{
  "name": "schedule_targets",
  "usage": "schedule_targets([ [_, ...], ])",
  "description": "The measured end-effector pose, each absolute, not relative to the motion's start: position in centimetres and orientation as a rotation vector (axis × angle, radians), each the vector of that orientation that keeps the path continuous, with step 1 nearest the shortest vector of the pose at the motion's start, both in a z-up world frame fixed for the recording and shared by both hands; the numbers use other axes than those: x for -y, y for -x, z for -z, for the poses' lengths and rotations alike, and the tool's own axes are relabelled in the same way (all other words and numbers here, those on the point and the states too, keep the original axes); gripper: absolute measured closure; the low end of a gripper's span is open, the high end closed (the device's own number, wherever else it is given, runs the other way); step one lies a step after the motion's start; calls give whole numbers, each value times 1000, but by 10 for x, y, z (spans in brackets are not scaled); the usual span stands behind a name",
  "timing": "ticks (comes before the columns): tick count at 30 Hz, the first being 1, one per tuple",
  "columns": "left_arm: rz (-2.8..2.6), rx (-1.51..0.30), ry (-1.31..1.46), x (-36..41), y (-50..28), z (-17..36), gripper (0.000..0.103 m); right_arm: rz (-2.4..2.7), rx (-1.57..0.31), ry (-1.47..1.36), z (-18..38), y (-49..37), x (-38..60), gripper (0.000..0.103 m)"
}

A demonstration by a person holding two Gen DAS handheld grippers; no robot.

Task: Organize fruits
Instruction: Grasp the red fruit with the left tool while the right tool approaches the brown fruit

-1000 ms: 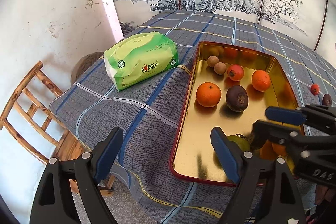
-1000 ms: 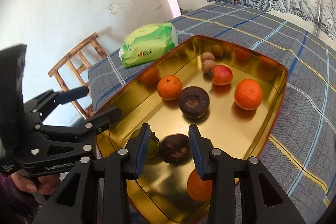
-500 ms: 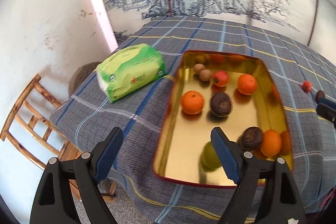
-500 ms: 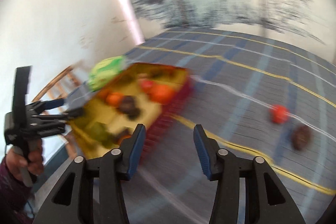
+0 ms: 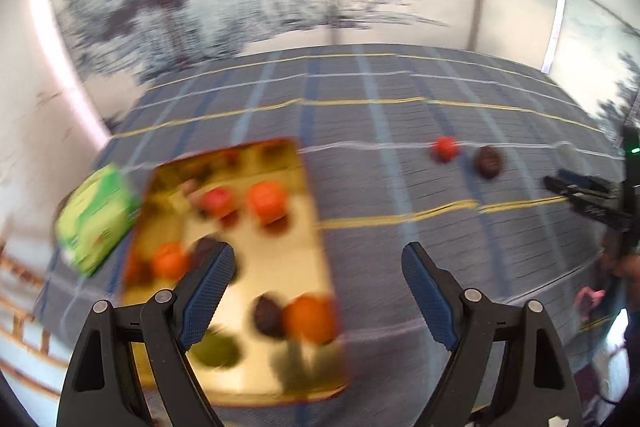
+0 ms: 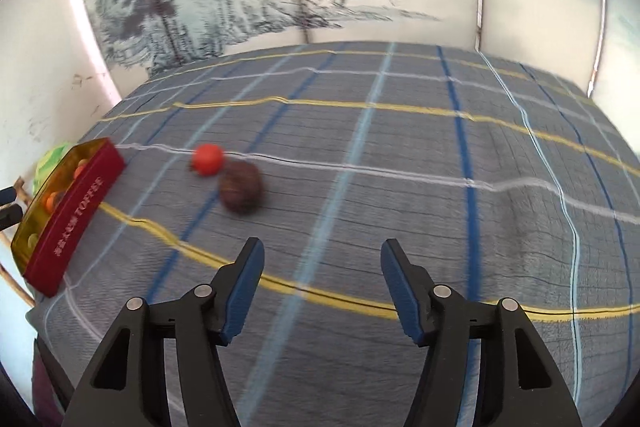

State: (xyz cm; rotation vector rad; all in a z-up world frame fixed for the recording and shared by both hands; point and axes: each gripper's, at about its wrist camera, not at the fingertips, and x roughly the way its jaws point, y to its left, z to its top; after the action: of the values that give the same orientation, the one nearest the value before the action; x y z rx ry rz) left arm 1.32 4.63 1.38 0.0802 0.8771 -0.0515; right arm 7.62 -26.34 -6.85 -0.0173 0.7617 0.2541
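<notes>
- Now the right gripper (image 6: 322,287) is over bare checked tablecloth (image 6: 400,155) at lower centre; earlier it stood over the gold tin (image 5: 280,259) beside a dark fruit. Its jaws are opening, nothing between them.
- Left gripper (image 5: 316,291) jaws stand wide apart, empty, as before.
- Red fruit (image 6: 207,159) and dark fruit (image 6: 241,193) lie touching on the cloth, left of centre, outside the tin.
- The tin has shifted to the far left of the right wrist view; its fruits are blurred.
</notes>
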Motion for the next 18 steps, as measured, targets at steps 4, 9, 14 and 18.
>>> schedule_targets([
  [4,139,-914,-55,-12,-57,-5,24,-272,-786,-83,80,-85,286,39],
  [9,198,-988,-13,21,-112,16,47,-339,-775,-110,80,-84,286,37],
  [14,239,-990,-48,51,-144,31,47,-387,-757,-138,79,-81,288,36],
  [18,222,-983,-152,73,-160,42,47,-413,-746,-160,79,-80,290,34],
])
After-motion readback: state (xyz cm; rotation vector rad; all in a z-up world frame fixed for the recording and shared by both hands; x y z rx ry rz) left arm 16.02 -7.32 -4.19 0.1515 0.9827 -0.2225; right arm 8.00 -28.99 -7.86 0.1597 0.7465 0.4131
